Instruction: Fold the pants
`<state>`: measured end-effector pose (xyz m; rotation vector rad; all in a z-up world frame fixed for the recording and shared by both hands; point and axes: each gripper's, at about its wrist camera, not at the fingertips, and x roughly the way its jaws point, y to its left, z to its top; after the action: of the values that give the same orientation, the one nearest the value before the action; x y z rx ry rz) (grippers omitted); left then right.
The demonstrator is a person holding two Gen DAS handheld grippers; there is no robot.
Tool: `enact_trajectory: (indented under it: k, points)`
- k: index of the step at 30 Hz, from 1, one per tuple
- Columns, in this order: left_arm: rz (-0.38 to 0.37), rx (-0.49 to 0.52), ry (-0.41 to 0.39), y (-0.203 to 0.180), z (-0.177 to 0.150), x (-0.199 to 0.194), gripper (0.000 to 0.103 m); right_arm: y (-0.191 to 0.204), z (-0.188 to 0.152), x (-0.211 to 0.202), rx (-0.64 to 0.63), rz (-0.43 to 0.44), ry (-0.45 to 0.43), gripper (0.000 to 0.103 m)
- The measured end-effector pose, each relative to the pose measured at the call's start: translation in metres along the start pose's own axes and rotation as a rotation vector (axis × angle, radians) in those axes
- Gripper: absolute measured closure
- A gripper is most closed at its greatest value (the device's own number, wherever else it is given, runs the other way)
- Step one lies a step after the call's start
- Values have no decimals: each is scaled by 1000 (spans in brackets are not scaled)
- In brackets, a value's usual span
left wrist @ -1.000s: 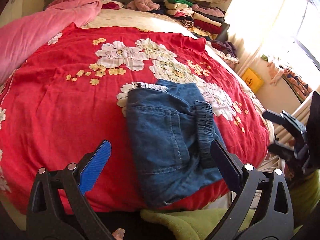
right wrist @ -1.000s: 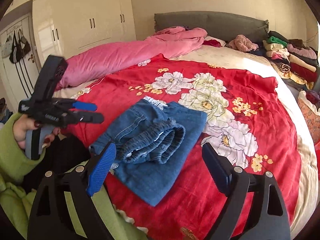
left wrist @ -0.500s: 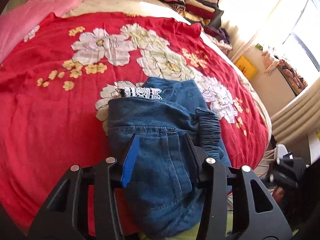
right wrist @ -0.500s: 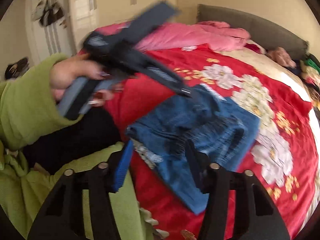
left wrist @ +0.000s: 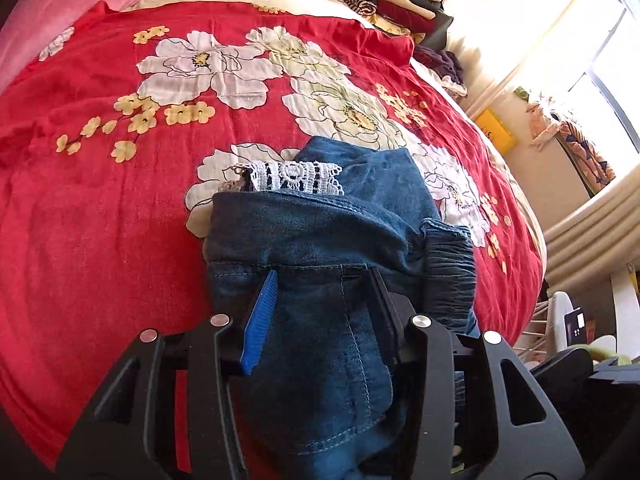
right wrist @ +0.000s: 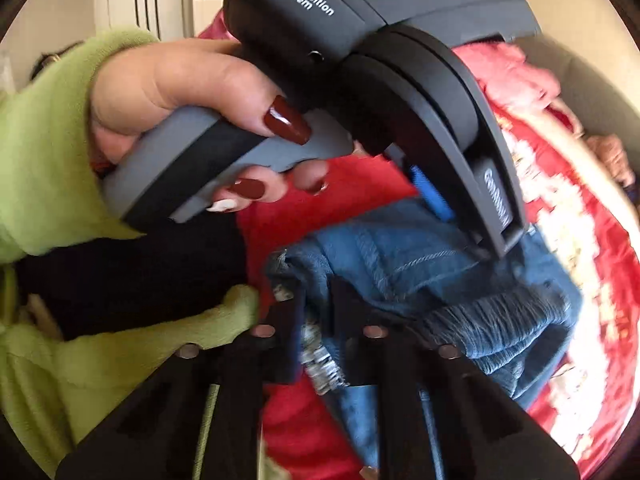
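In my left wrist view the folded pants (left wrist: 320,248) lie on the red bedspread (left wrist: 100,208). My left gripper (left wrist: 320,300) has its fingers narrowed around a denim fold at 6 o'clock.

In my right wrist view, blurred, my right gripper (right wrist: 316,320) also pinches the denim; the left hand (right wrist: 192,92) fills 10 o'clock.

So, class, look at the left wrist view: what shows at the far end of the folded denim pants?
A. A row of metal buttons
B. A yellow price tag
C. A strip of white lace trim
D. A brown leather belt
C: a strip of white lace trim peeks out at the far edge of the folded denim pants.
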<state>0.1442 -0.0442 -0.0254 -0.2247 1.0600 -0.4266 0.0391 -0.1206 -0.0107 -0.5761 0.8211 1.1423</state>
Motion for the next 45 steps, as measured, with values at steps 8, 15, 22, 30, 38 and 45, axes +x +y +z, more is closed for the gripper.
enact_trajectory:
  k: [8,15,22,30,38,45]
  points:
    - [-16,2,-16,0,0,-1,66,3,-33,14,54,-26,56,96]
    - [-20,-5,-62,2,-3,-15,59,2,-34,-11,130,17,24,88]
    - [124,-2,-168,14,-12,-61,40,-20,-34,-64,210,-20,-82,74]
    - [122,-10,-155,1,-57,-77,55,-70,-17,-92,316,-172,-171,61]
    - [183,137,25,-39,-93,-30,56,-115,23,-30,339,-141,-75,61]
    - [174,141,34,-37,-97,-25,56,-148,5,25,455,-143,62,65]
